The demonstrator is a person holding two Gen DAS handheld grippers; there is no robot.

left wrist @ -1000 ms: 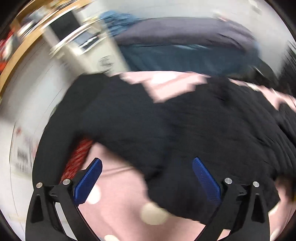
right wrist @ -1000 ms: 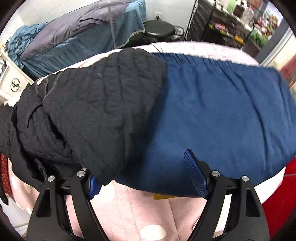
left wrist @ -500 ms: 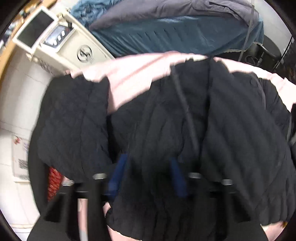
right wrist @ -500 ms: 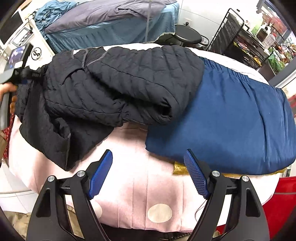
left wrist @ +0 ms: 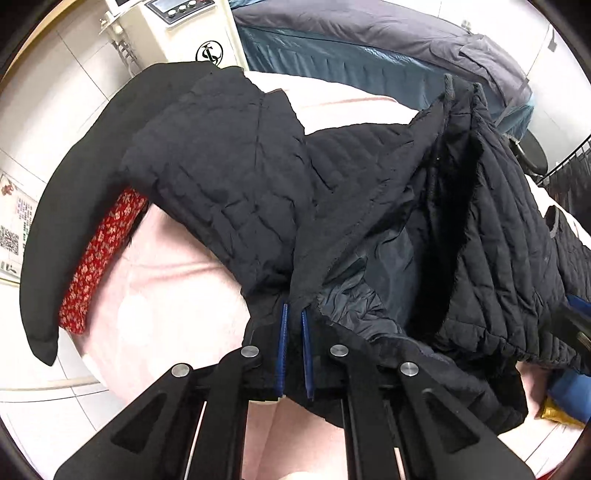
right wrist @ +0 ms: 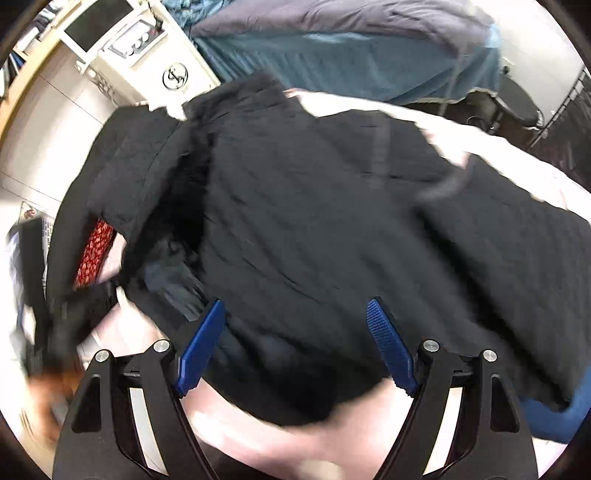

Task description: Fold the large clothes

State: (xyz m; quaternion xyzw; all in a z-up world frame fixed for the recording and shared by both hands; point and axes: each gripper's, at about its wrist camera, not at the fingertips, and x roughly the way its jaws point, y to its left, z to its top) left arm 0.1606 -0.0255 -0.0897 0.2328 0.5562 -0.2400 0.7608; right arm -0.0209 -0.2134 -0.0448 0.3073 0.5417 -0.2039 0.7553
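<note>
A black quilted jacket (left wrist: 229, 177) lies crumpled on a pink cover (left wrist: 166, 295), its dark lining (left wrist: 373, 280) turned up on the right. My left gripper (left wrist: 294, 317) is shut on a fold of the jacket's edge near the front. In the right wrist view the same jacket (right wrist: 314, 221) fills the middle, blurred by motion. My right gripper (right wrist: 295, 325) hangs open just over its near hem, blue pads (right wrist: 388, 343) wide apart with jacket cloth below them. At that view's far left edge a blurred dark shape, probably my left gripper, shows with a hand.
A red patterned cloth (left wrist: 99, 251) pokes out under the jacket at the left. A blue garment (right wrist: 554, 417) lies at the right. A cream machine (left wrist: 184, 33) and a bed with teal and grey covers (left wrist: 369, 48) stand behind. A black stool (right wrist: 517, 103) stands at the back right.
My left gripper went from wide open to shut on the jacket's edge. My right gripper swept left from the blue garment to over the black jacket, staying open.
</note>
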